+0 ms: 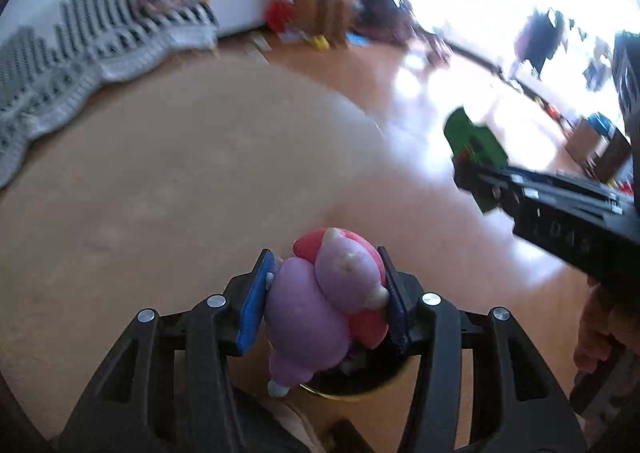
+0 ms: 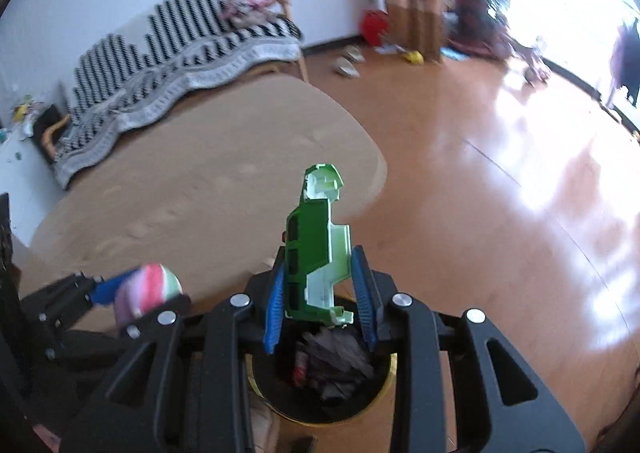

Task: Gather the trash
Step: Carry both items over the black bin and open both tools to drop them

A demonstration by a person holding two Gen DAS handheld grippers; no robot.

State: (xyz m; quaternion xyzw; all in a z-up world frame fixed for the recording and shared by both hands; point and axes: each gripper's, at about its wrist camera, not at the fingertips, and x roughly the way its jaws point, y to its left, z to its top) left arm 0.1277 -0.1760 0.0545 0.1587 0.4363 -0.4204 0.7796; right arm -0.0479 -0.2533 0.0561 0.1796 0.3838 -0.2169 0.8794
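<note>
Between blue pads, left wrist view: left gripper [image 1: 326, 295] clamps a purple-and-pink soft plastic figure [image 1: 320, 305].
Beneath it: black round bin [image 1: 352, 383].
Right wrist view: right gripper [image 2: 322, 293] grips a green plastic toy-car shell [image 2: 316, 249], upright, above that bin [image 2: 324, 409] of dark scraps.

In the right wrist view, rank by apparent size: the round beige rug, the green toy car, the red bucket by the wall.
1. Round beige rug, by far the largest.
2. Green toy car, held in the right tongs; nearness to the camera inflates it.
3. Red bucket, far away, so true size is unsure.
</note>
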